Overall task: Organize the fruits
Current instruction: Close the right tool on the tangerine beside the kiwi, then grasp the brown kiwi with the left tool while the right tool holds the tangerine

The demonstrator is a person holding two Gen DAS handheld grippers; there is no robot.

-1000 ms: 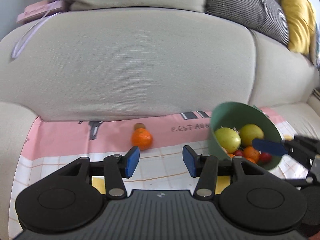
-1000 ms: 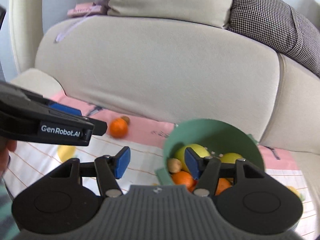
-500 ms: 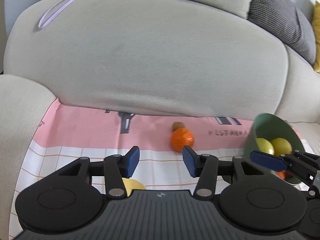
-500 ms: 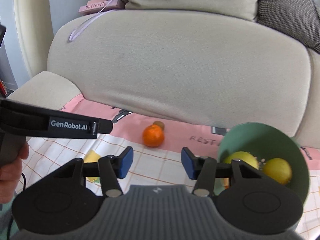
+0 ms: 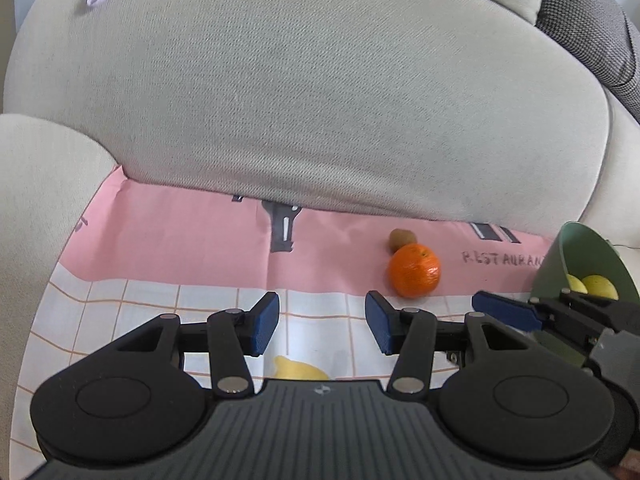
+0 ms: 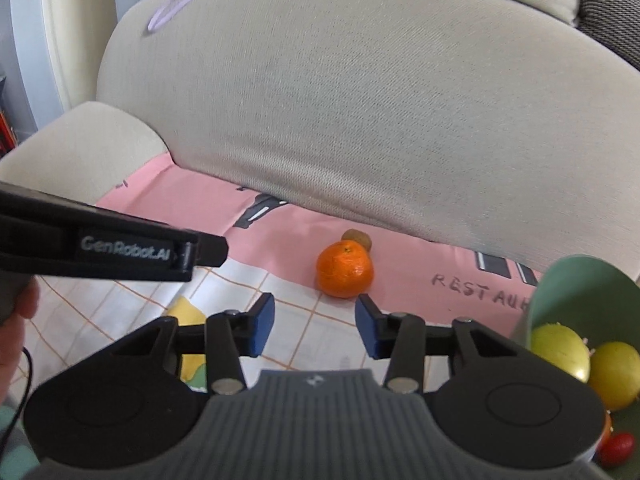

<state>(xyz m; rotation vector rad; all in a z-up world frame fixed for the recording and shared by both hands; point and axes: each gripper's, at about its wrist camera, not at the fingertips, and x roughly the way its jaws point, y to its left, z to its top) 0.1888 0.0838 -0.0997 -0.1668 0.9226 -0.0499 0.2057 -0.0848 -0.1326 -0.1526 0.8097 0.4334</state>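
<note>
A beige sofa (image 5: 320, 100) fills the view, its seat covered by a pink and white checked cloth (image 5: 180, 248) printed with the word "RESTAURANT". On the pink band near the backrest sits a mandarin orange (image 5: 414, 271), with a small brown kiwi (image 5: 402, 239) touching it on the far side.

The left gripper (image 5: 322, 322) hovers over the white checked part of the cloth, its blue fingers (image 5: 262, 322) apart with nothing between them. The orange lies just beyond and to the right of them. A yellow shape (image 5: 298, 370), partly hidden, shows on the cloth just under this gripper.

The right gripper (image 6: 316, 326) points at the same orange from nearer, its blue fingers apart and empty, having just been closing. To its right stands a tilted green bowl (image 6: 576, 292) holding two yellow-green round fruits (image 6: 560, 350), with a red one (image 6: 616, 448) lower down. A person's hand (image 6: 18, 320) holding the left gripper shows at the far left edge.
</note>
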